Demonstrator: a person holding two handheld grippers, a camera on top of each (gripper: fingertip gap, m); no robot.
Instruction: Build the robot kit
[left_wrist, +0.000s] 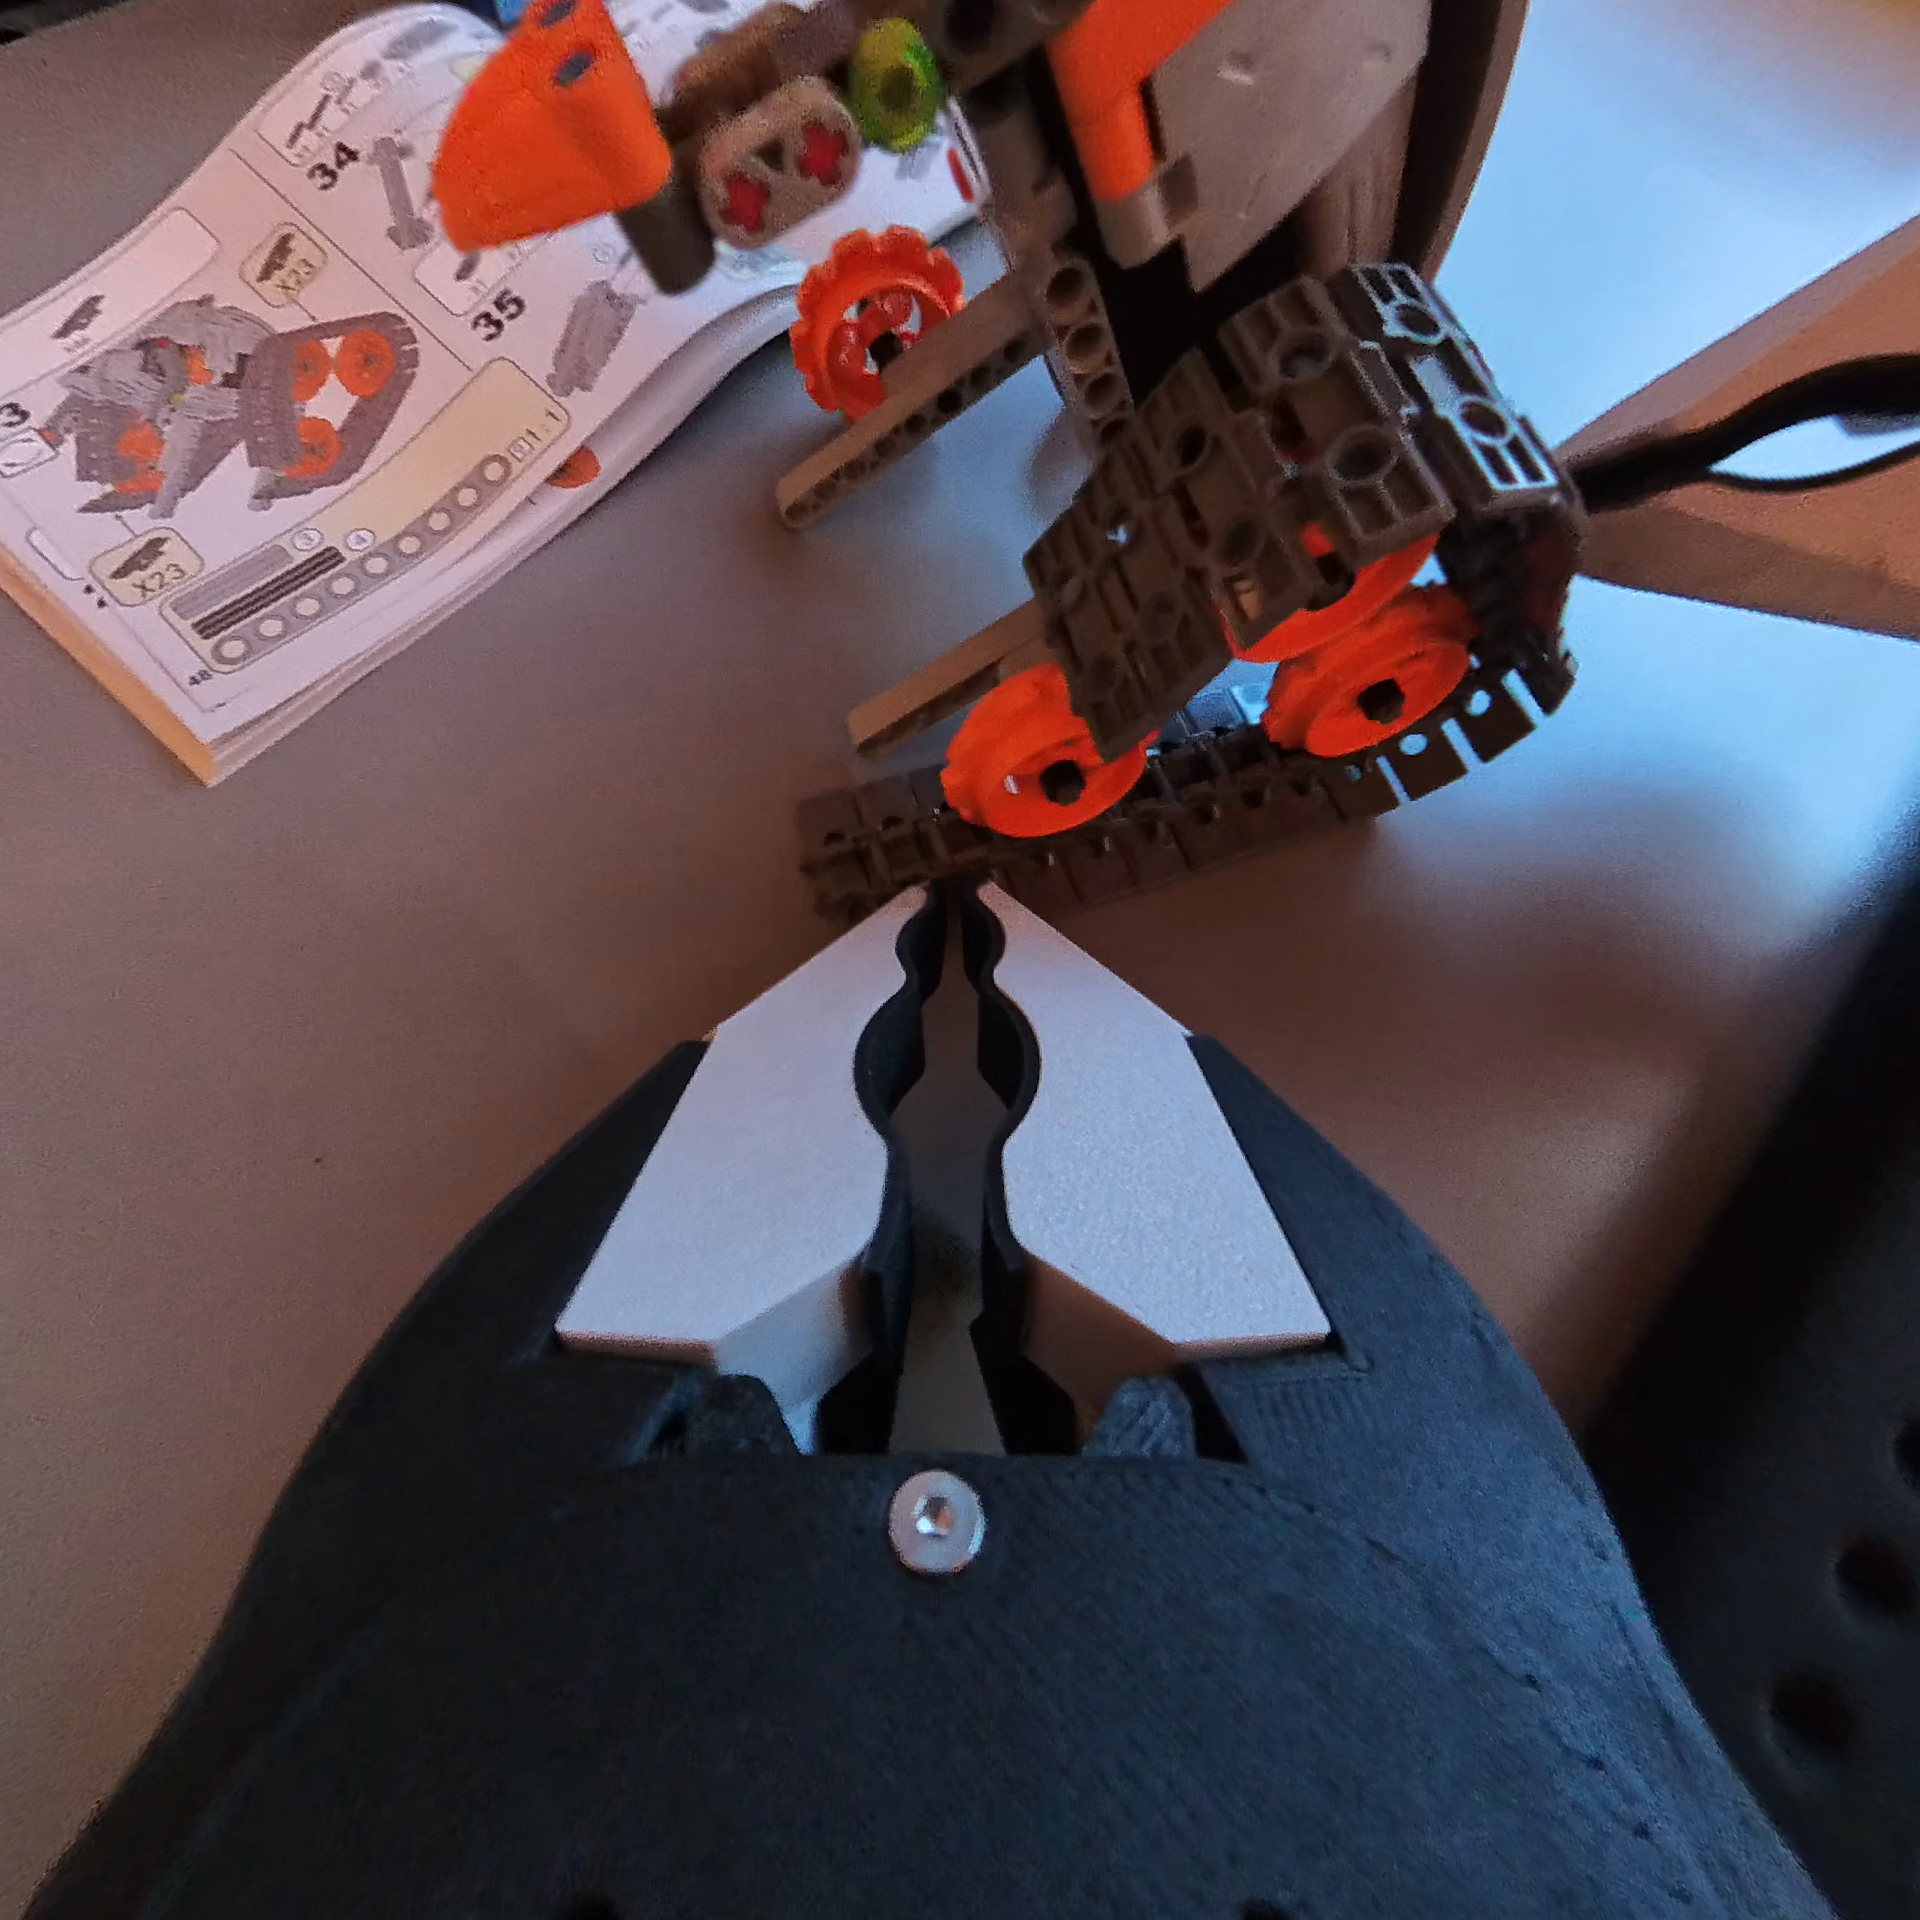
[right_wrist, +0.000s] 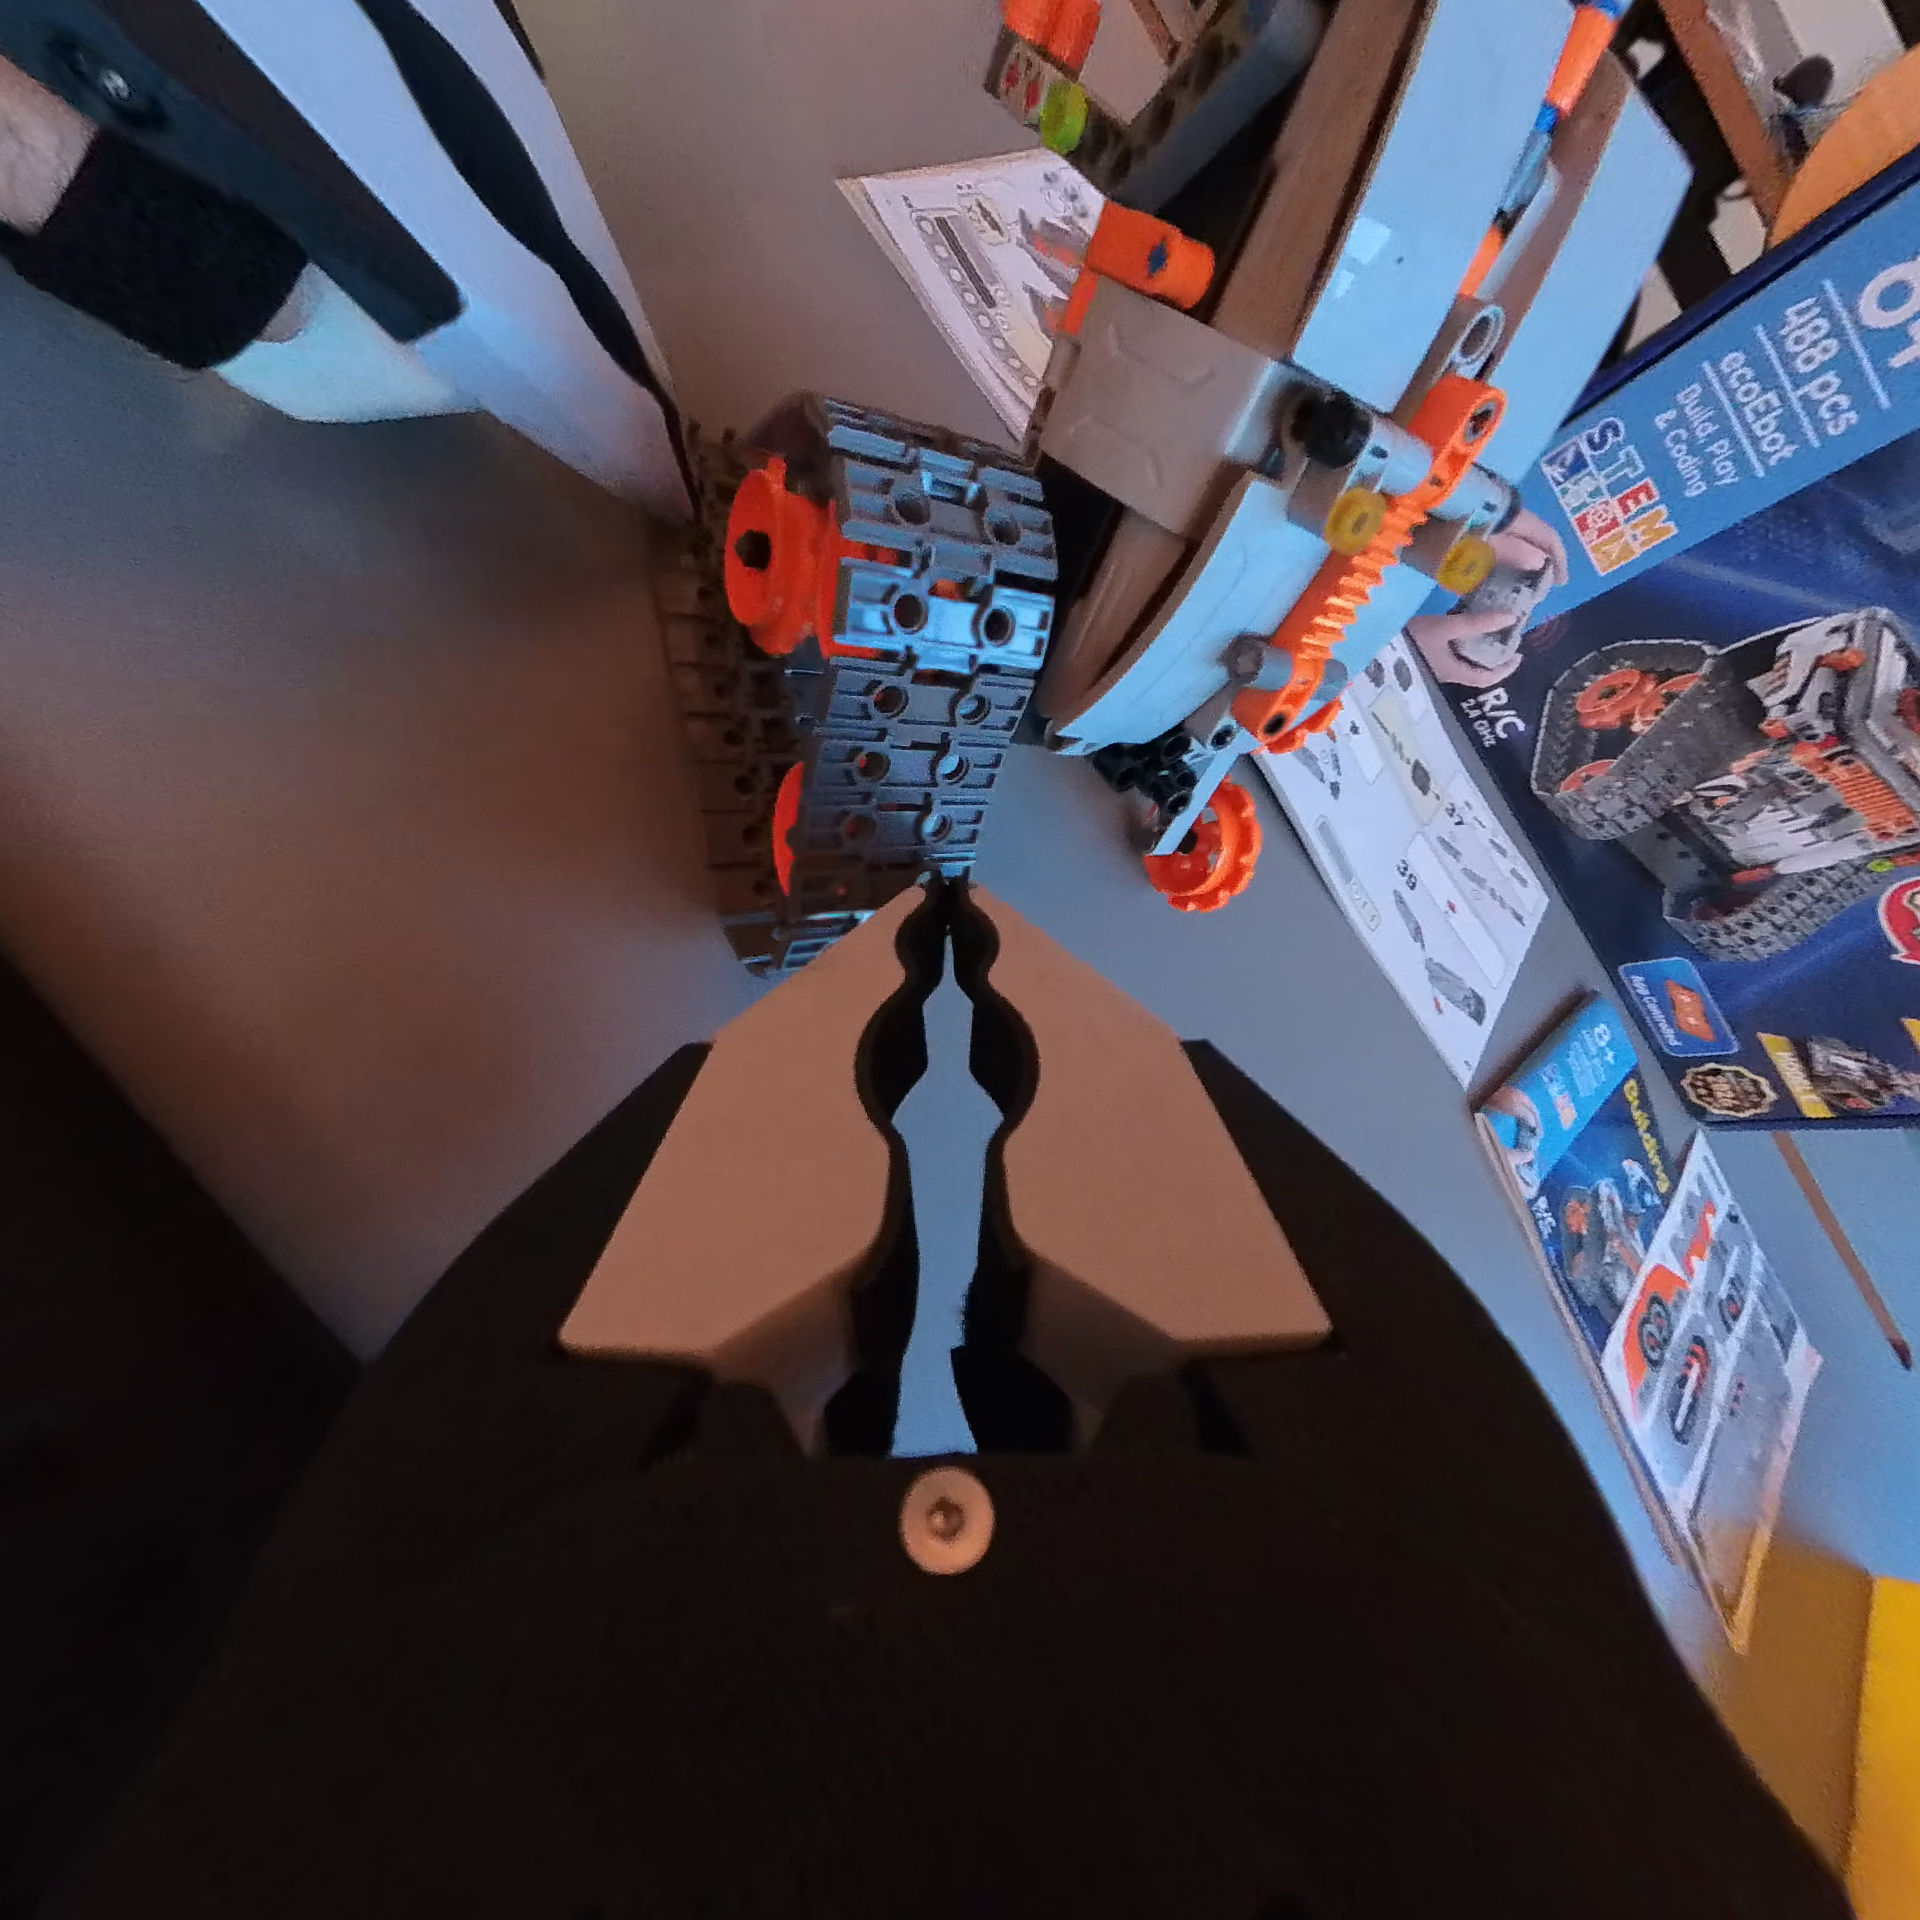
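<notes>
L gripper (left_wrist: 954, 891): black body w/ pale wedge-shaped fingers (left_wrist: 790, 1132), black wavy pads pressed nearly together at the tips, only a thin slit left, and the tips sit right at the end of a dark link strip, though whether they actually pinch it can't be told. R gripper (right_wrist: 948, 891): same build, fingers (right_wrist: 1122, 1153) drawn in the same way, tips meeting at the near edge of a grey link band, looks like a pinch on it. In the right wrist view the L gripper also shows far left, pale finger angled down, w/ a bit of the person's hand (right_wrist: 31, 156) gripping it at the top-left corner.
</notes>
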